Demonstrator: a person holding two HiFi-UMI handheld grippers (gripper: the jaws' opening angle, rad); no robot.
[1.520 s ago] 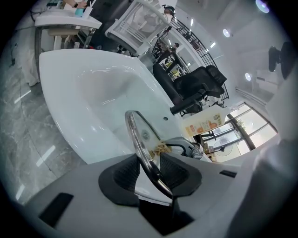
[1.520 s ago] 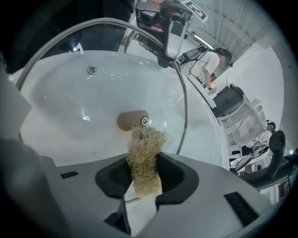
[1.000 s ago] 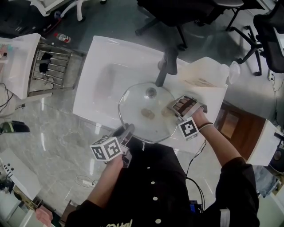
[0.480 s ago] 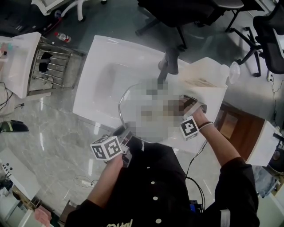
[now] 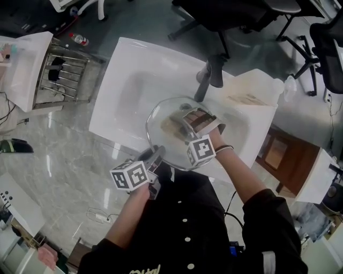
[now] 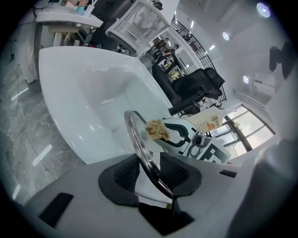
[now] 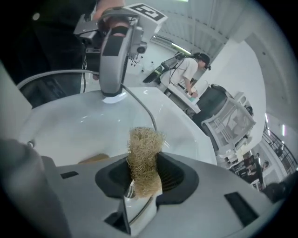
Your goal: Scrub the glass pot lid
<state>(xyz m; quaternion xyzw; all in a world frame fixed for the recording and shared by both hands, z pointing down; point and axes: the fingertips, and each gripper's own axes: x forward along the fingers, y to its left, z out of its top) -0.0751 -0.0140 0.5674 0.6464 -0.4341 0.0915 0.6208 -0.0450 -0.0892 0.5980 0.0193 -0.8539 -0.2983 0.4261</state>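
The left hand-held gripper (image 6: 151, 174) pinches the glass pot lid (image 5: 158, 115) only at its rim above the white sink (image 5: 128, 75), so a hard push from the scouring pad (image 7: 144, 153) clamped in the right hand-held gripper (image 7: 144, 175) could lever the lid loose and drop it.

Grey marble counter (image 5: 59, 160) gleaming under ceiling lights (image 6: 263, 8), white basin (image 5: 128, 69) set on it. Wire rack (image 5: 61, 77) off left, black office chairs (image 5: 236, 13) on the grey floor (image 5: 144, 21) beyond.
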